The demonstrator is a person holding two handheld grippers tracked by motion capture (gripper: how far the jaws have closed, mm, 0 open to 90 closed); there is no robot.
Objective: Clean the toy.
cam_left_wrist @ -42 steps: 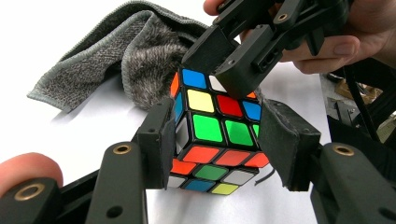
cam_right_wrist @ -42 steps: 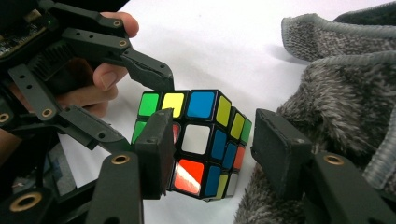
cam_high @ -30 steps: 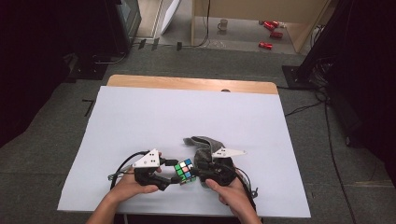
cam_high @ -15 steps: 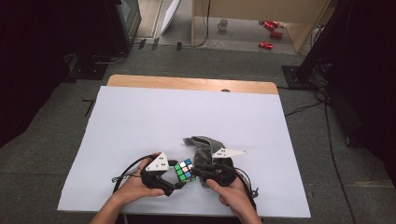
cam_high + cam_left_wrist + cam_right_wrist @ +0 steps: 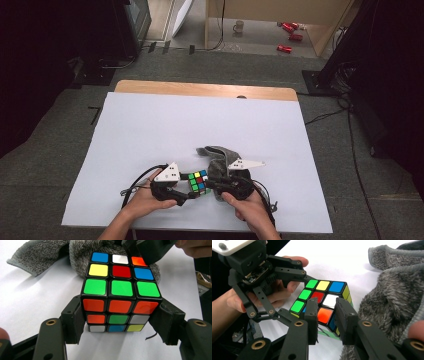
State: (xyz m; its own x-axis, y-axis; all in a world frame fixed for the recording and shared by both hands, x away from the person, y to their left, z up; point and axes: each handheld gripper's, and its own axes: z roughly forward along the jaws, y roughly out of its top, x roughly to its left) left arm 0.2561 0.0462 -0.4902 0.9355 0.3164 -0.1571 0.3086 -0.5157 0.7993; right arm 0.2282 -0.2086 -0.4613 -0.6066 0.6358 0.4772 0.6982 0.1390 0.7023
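At the near edge of the desk [image 5: 150, 125], two hands work a Rubik's cube [image 5: 197, 182] between them. The left tongs [image 5: 192, 192] have just been closing, and their pads pinch the cube's lower layers from both sides. The right tongs [image 5: 212, 184] reach in from the right, their jaws close together and nipping the cube's top corner. Just beyond the cube and touching it lies a grey fleecy cloth [image 5: 216, 156] on the white desk cover.
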